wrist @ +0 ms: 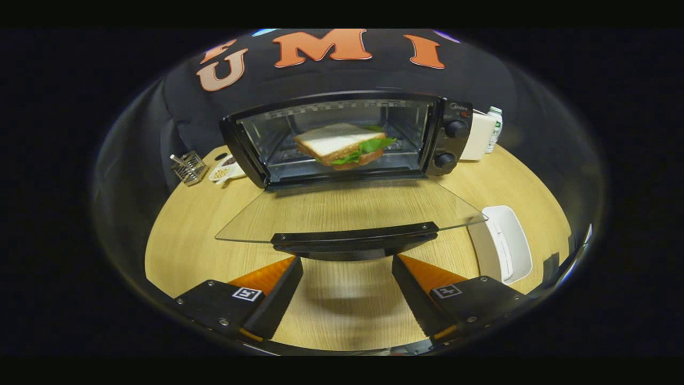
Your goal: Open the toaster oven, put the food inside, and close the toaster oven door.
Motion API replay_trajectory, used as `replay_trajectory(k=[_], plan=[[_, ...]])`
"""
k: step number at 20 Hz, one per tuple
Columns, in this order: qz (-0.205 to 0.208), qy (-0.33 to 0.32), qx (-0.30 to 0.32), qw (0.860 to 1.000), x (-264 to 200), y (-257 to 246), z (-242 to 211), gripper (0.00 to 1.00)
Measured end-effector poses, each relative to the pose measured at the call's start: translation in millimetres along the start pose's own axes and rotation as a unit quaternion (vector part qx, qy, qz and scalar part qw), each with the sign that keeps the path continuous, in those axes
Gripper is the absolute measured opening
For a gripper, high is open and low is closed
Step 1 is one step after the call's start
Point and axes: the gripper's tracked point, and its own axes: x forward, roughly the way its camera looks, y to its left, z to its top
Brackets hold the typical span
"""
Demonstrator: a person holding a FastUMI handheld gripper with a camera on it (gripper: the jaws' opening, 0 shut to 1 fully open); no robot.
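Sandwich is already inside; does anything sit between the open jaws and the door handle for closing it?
Nothing visible does. The gripper is open, jaws spread, with bare table between them. The door handle lies just ahead, unobstructed. The sandwich sits well inside the toaster oven, off the lowered glass door.

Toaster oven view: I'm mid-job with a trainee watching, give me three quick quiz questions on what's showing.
1. True or false: the toaster oven door is shut.
2. Where is the sandwich? A) on the table B) inside the oven on its rack C) between the gripper fingers
3. Fill in: the fingers stand ___, holding nothing, just short of the door handle.

Key: 1 false, the glass door lies folded down flat. 2 B. 3 open.
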Motion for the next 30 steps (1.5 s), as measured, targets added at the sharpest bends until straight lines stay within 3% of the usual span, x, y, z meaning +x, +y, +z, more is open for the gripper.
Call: replay_trajectory(k=[12,30], plan=[[0.001,-0.048,0.021,0.999,7,11,73,1.0],[0.01,-0.08,0.037,0.996,29,27,142,0.99]])
